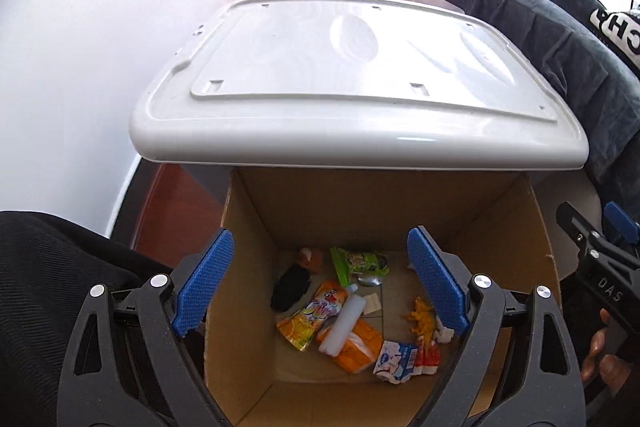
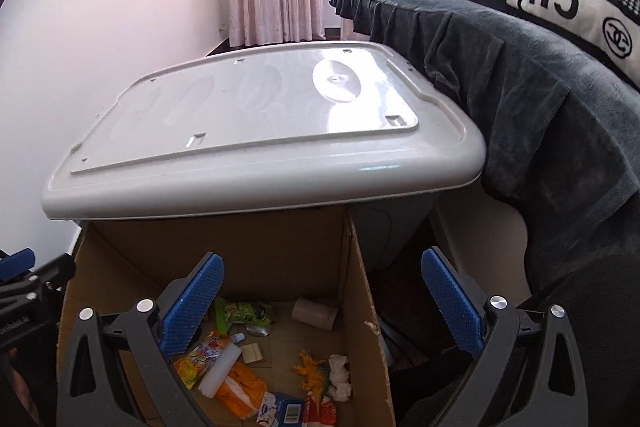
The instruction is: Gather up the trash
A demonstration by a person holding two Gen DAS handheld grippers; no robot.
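Both tongs are over the cardboard box (image 1: 256, 267), pointed down into it. My left tongs (image 1: 320, 287) are spread wide with nothing between them; the right tongs (image 2: 320, 303) are also wide apart and empty. The trash lies on the box floor, lower centre of both views: an orange juice pouch (image 1: 316, 311), a white tube (image 1: 348, 323) lying across it, an orange packet (image 1: 360, 347), a green wrapper (image 1: 358, 263), a crumpled carton (image 1: 394, 357), a yellow toy dinosaur (image 1: 420, 319), a wad of tissue (image 2: 340, 375) and a paper roll core (image 2: 314, 314) toward the back. It all looks light, I'd judge. The wrappers and pouch are soft, crinkly and probably slick, so pinch a crumpled edge or corner rather than the flat face. The tube is stiffer, so grip it across the middle. Tissue squashes anywhere. A grey bin lid (image 1: 360, 75) fills the middle of the frame behind the box, and dark bedding (image 1: 540, 27) sits at upper right. I see nothing left to collect outside the box.
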